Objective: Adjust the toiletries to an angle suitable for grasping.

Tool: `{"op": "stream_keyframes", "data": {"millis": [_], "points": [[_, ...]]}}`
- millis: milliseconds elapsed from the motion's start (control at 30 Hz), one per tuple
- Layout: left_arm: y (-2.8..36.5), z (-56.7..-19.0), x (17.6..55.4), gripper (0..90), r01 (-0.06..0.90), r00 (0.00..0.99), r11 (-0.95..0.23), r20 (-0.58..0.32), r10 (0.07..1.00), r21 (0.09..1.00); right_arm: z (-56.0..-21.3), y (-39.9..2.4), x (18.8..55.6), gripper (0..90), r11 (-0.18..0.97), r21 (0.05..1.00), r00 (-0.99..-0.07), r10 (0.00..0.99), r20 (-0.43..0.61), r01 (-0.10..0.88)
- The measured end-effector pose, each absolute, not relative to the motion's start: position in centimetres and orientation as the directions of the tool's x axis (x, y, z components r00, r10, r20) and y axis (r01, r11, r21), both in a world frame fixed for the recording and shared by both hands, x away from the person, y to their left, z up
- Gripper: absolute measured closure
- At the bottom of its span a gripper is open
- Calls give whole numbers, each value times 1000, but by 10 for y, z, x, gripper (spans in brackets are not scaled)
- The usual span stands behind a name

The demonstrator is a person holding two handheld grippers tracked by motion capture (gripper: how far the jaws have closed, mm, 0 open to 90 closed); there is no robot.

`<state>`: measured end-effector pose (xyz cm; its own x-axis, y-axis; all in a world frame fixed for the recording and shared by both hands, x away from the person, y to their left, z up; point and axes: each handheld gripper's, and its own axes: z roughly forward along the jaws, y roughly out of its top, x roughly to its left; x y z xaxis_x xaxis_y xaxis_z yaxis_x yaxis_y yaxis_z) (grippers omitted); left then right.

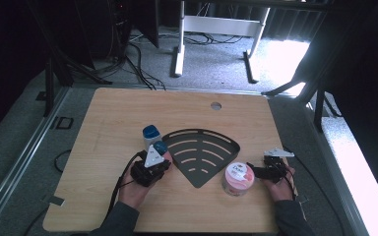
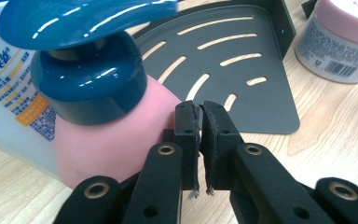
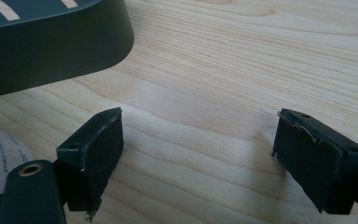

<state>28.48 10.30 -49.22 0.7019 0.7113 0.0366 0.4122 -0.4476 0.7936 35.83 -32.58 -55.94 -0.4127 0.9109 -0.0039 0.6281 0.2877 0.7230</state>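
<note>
The wooden table [image 1: 103, 123] carries four items. Largest is the black fan-shaped corner shelf [image 1: 202, 155], lying flat at centre, its curved rim toward twelve o'clock and its point toward six.

Next in size is the white bottle with a blue cap [image 1: 151, 133], upright at the shelf's nine o'clock edge. Just in front of it, at its five o'clock in the high view, stands the pink pump bottle [image 2: 116, 135] with a dark blue pump head [image 2: 86, 51]. Its long axis is vertical; the spout runs level, pointing toward the shelf.

The pink jar [image 1: 237, 178] sits at the shelf's four o'clock, close to its edge and outside it.

The left gripper [image 2: 200, 114] is closed on nothing: the jaws stand all but together with only a thin slit between them. In the left gripper view the pump bottle's shoulder lies at the jaw tips' nine o'clock, against or just beside the outer face of the near jaw, not between the pads.

The right gripper [image 3: 198, 154] stands wide open over bare wood, at the jar's three o'clock.

Judgement: the left hand is the nearer to the pump bottle. A grasp calls for the jaws to spread first, then shift toward nine o'clock to straddle the upright body.
</note>
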Motion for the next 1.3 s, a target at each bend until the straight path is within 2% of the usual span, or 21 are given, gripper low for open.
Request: {"op": "stream_keyframes", "data": {"millis": [333,433,533,567,633,733,833,1300], "points": [[84,-502,277,782,368,755,-463,31,655,806,-559,-327,356,179,295,718,-418,908,-6,631],[79,-507,276,749,370,769,-481,29,639,795,-555,-330,352,367,292,715,-413,911,-6,635],[76,-513,277,727,384,773,-491,19,634,782,-552,-333,347,592,305,716,-433,901,-4,628],[76,-513,277,717,384,773,-491,19,634,782,-552,-333,347,592,305,716,-433,901,-4,628],[76,-516,277,702,394,775,-497,12,632,773,-550,-334,341,762,310,709,-465,885,28,634],[75,-517,277,691,393,777,-501,12,629,771,-548,-330,333,841,333,705,-491,871,24,626],[74,-518,278,672,396,779,-500,7,627,770,-543,-324,325,873,354,721,-523,852,15,596],[69,-523,277,584,406,789,-505,-12,615,762,-537,-313,304,894,356,768,-577,816,23,533]]}}
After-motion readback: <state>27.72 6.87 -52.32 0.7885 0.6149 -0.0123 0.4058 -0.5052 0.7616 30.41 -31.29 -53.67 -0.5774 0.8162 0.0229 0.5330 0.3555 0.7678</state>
